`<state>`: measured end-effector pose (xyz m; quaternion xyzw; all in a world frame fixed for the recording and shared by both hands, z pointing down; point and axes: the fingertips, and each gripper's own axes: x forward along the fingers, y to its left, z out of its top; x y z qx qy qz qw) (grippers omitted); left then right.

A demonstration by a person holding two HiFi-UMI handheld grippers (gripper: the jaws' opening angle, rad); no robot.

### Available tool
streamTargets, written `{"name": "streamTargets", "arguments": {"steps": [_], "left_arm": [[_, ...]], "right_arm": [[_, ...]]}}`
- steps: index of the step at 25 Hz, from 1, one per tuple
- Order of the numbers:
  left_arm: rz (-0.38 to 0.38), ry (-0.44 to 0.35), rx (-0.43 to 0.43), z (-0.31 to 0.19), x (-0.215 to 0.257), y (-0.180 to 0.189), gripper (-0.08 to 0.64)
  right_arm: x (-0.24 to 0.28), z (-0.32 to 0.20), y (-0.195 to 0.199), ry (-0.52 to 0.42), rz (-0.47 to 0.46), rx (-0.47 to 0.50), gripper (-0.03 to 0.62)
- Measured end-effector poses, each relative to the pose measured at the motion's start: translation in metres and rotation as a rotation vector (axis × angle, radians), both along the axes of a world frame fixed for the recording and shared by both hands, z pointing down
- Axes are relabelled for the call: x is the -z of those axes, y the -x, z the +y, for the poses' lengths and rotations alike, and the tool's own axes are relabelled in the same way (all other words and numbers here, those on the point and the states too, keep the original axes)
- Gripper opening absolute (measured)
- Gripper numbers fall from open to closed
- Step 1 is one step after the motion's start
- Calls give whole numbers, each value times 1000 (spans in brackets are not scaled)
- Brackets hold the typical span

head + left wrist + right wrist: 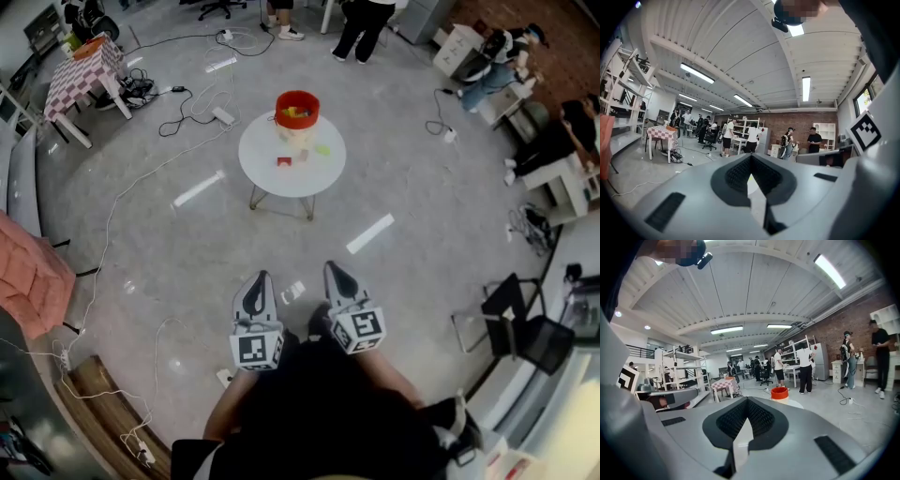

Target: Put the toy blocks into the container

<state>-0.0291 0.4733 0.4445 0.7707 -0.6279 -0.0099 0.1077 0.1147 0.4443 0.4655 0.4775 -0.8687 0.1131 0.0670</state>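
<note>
On the table (315, 179), indistinct blocks (284, 161)

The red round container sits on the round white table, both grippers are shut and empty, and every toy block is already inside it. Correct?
Not every block: the head view shows a small red block and a green block lying on the round white table beside the red round container. The rest holds.
</note>
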Motion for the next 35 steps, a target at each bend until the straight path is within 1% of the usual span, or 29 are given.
{"name": "streamTargets", "arguments": {"steps": [7, 12, 14, 19, 23, 26, 29, 32, 35], "left_arm": [[14, 14, -17, -20, -15, 8, -9], [36, 27, -11, -58, -22, 16, -9], [30, 34, -11, -77, -22, 17, -9], [1, 43, -26, -141, -24, 15, -9], [3, 50, -24, -199, -22, 9, -9], [-5, 81, -28, -240, -26, 4, -9], [-18, 111, -8, -276, -29, -1, -9], [-22, 103, 20, -314, -24, -6, -9], [-22, 105, 46, -347, -24, -11, -9]], "right_arm": [[-8, -20, 13, 9, 16, -12, -14], [-13, -61, 20, 6, 15, -8, -14], [-13, -81, 19, 2, 20, -3, -14], [-21, -147, 19, 16, 25, 10, -14], [-23, -205, 18, 26, 23, 19, -14], [-29, -248, 15, 30, 37, 49, -14], [-37, -283, 11, 64, 63, 89, -14], [-37, -318, 7, 104, 73, 112, -14], [-42, -351, 1, 115, 73, 129, -14]]}}
